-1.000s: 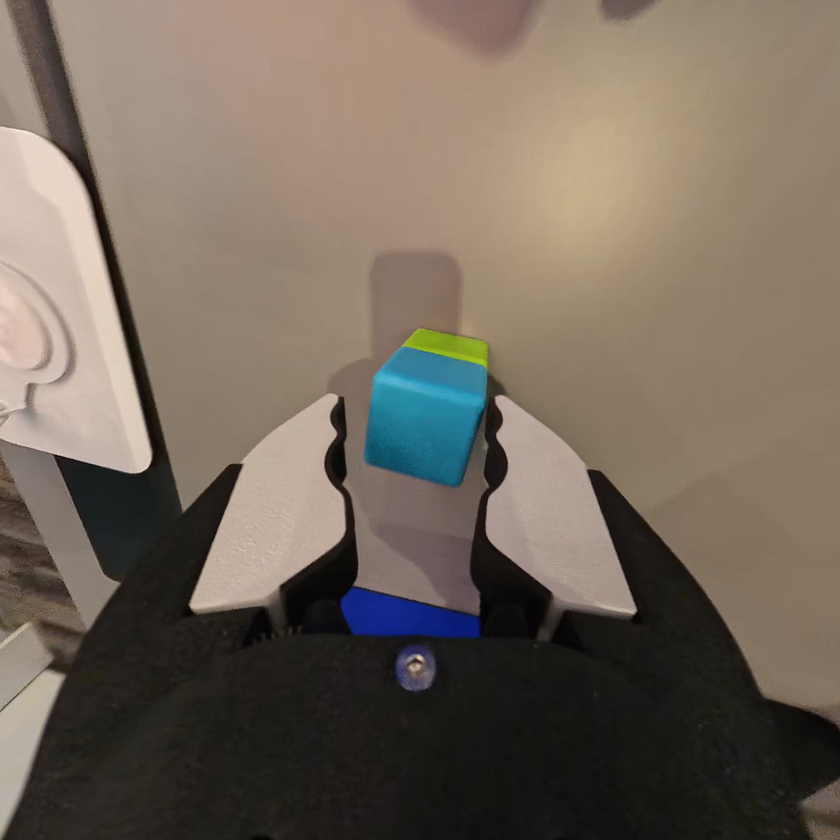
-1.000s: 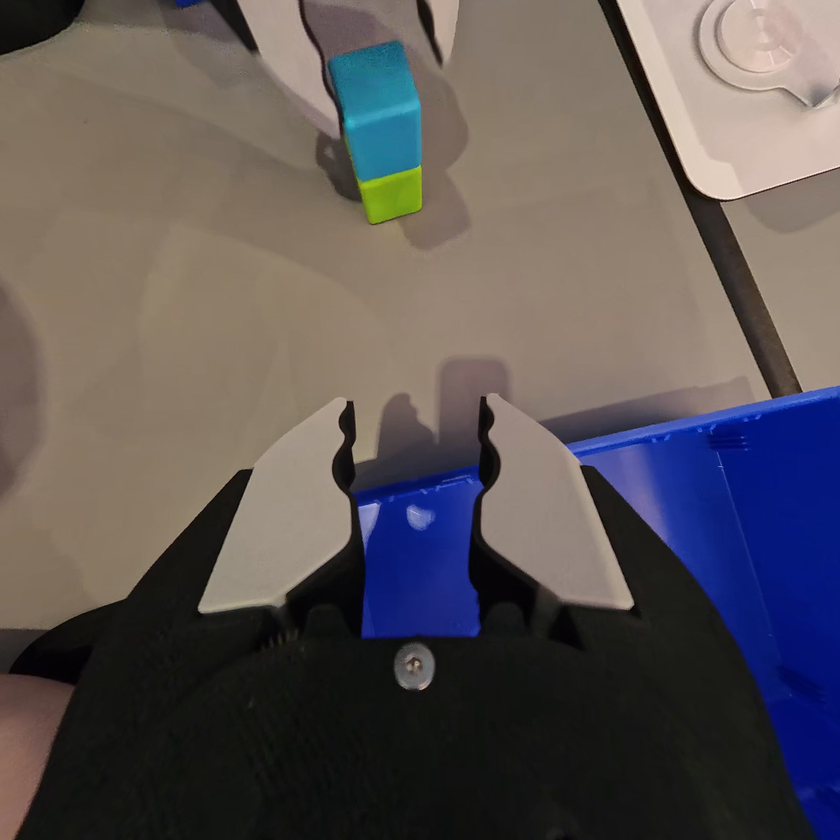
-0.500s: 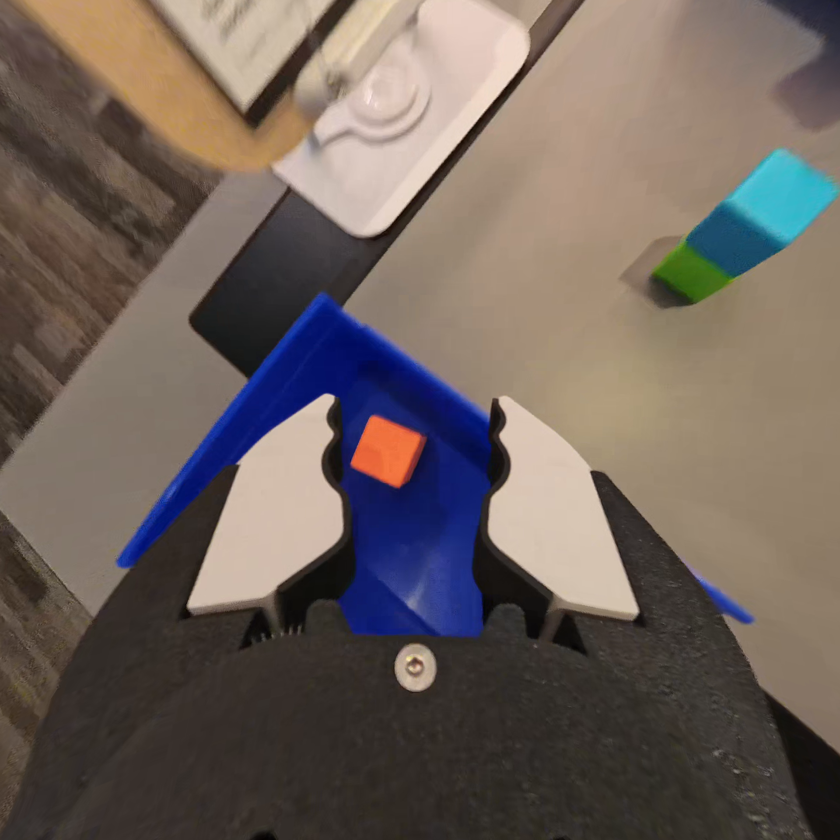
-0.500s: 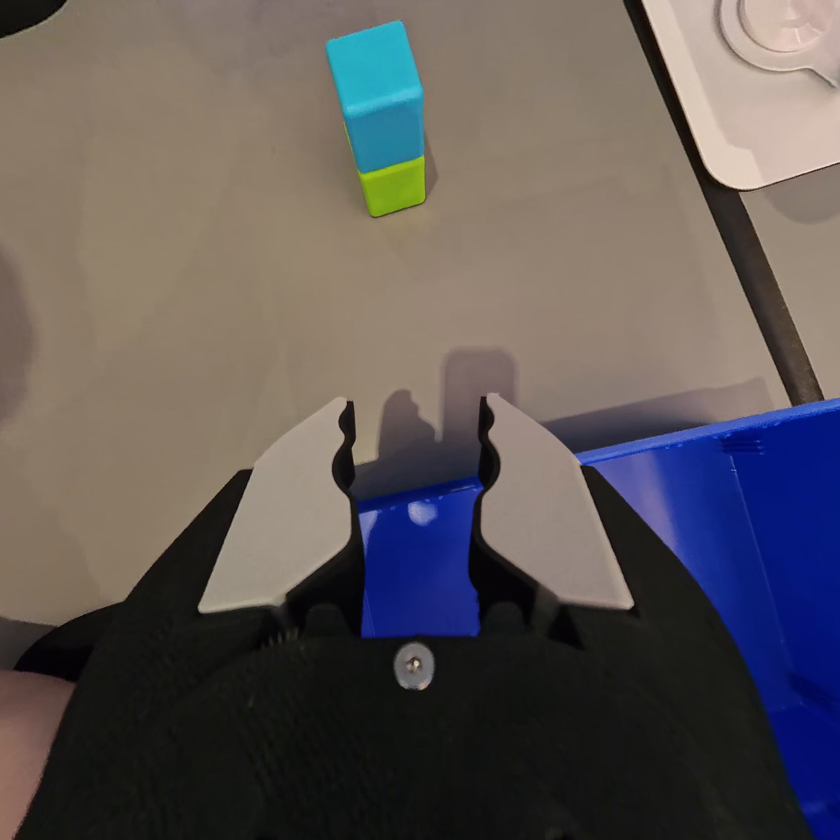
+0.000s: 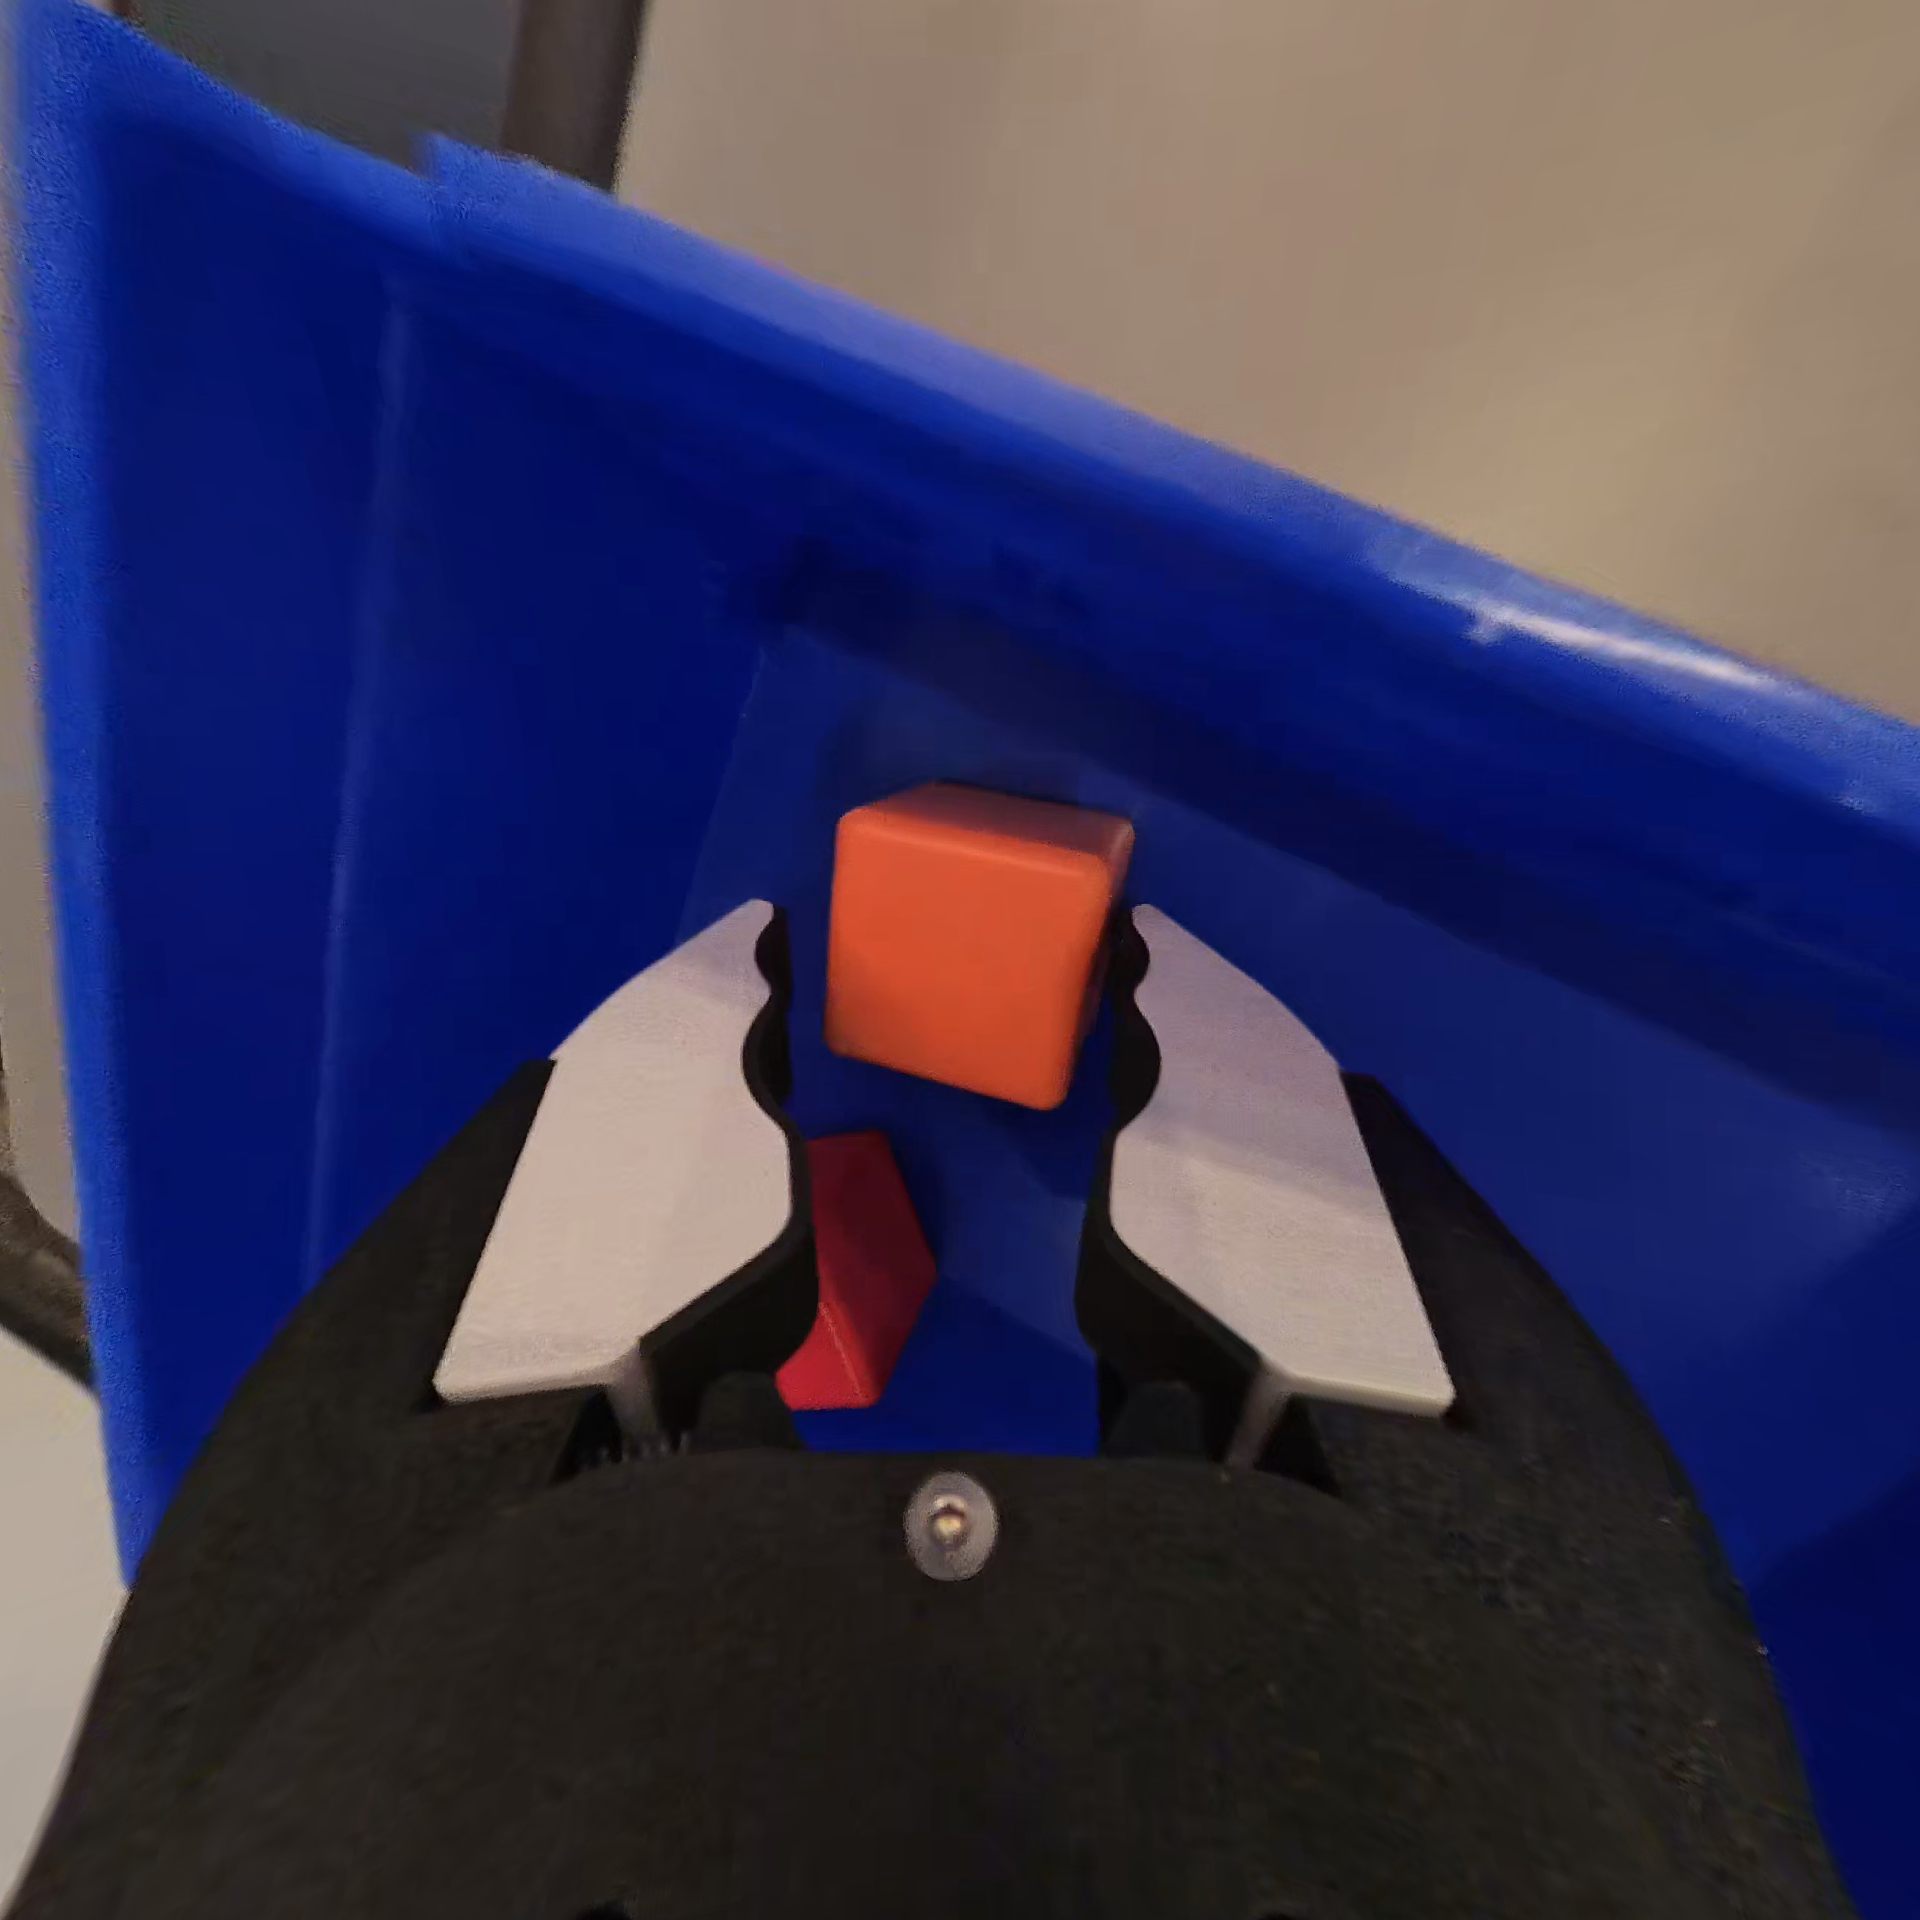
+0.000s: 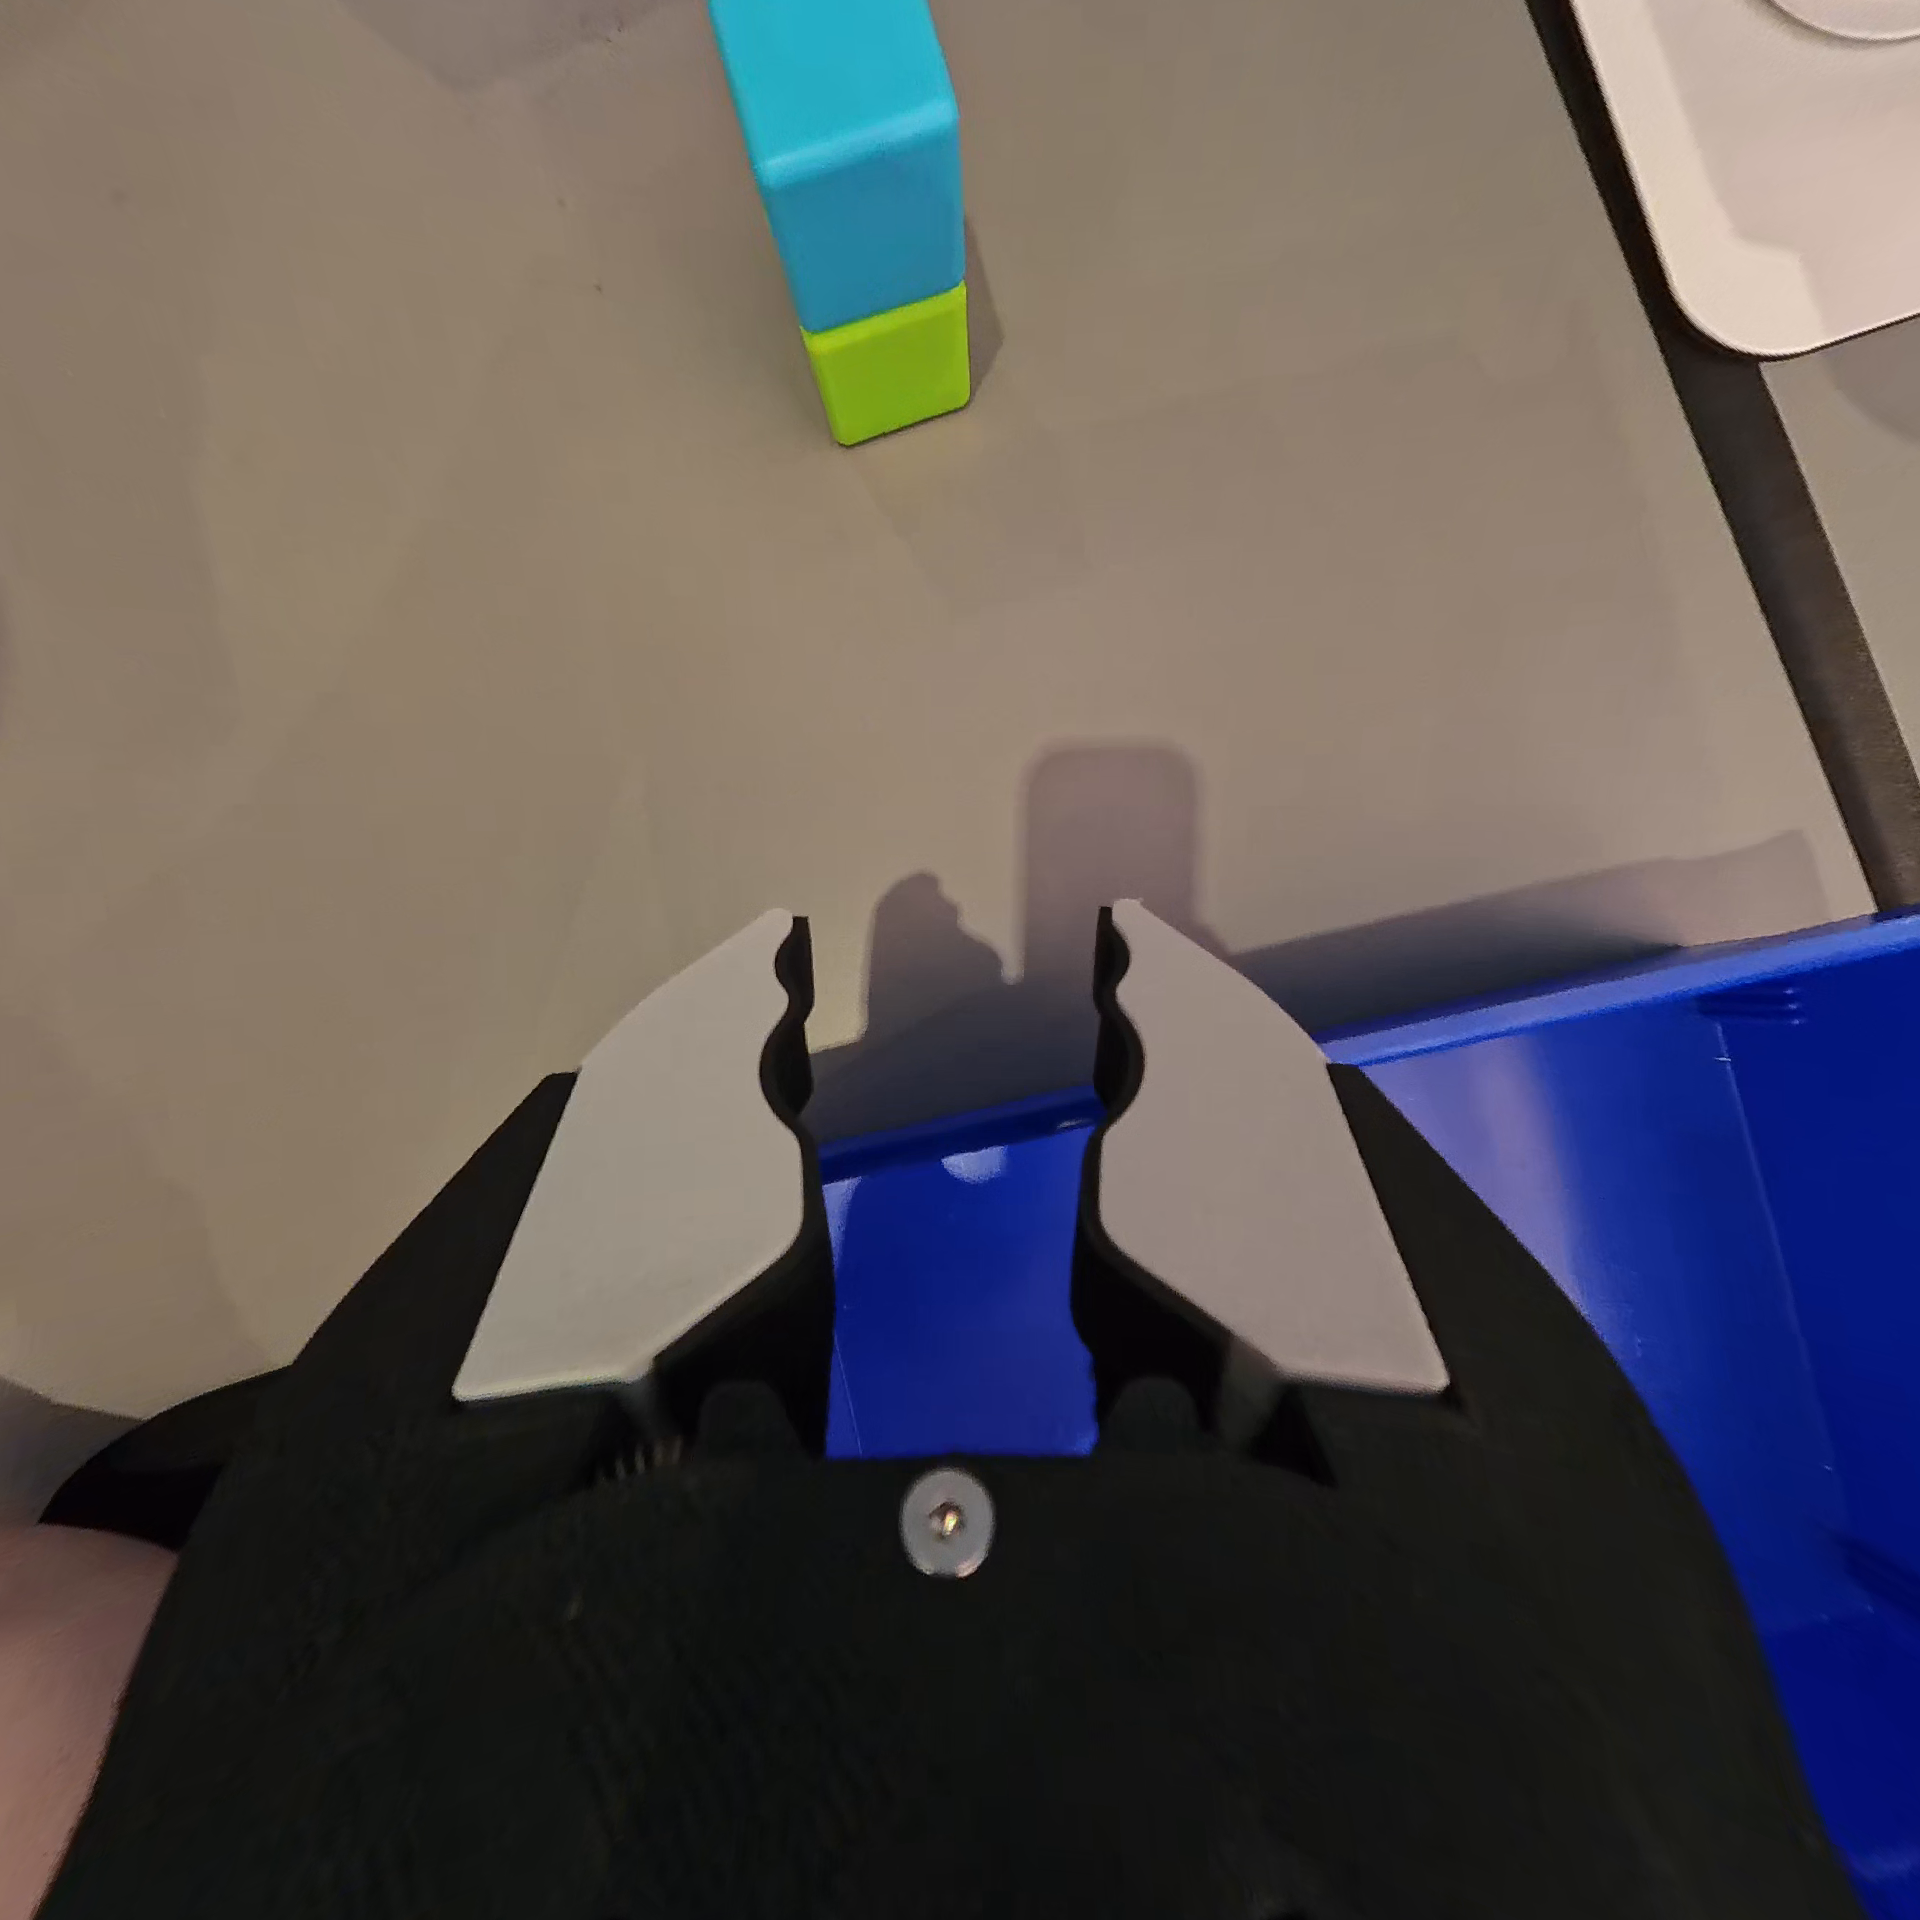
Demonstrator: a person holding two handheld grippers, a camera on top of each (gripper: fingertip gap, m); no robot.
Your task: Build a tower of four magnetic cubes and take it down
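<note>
Tower status: two of four cubes placed. On the grey bench (image 6: 416, 623) the cyan cube (image 6: 847, 156) sits squarely on the lime-green cube (image 6: 894, 364), faces flush, standing at the far side of the right wrist view.

Left tool (image 5: 951, 925): released, jaws spread inside the blue bin (image 5: 520, 623), the orange cube (image 5: 961, 945) between its fingertips but not yet gripped; a narrow gap shows on each side. A red cube (image 5: 857, 1268) lies nearer in the same bin, partly hidden by the left finger.

Right tool (image 6: 951, 925): released, empty, hovering over the bin's near rim, well apart from the stack.

Remaining, as judged: grip orange, stack it, add red, then the whole take-down.
</note>
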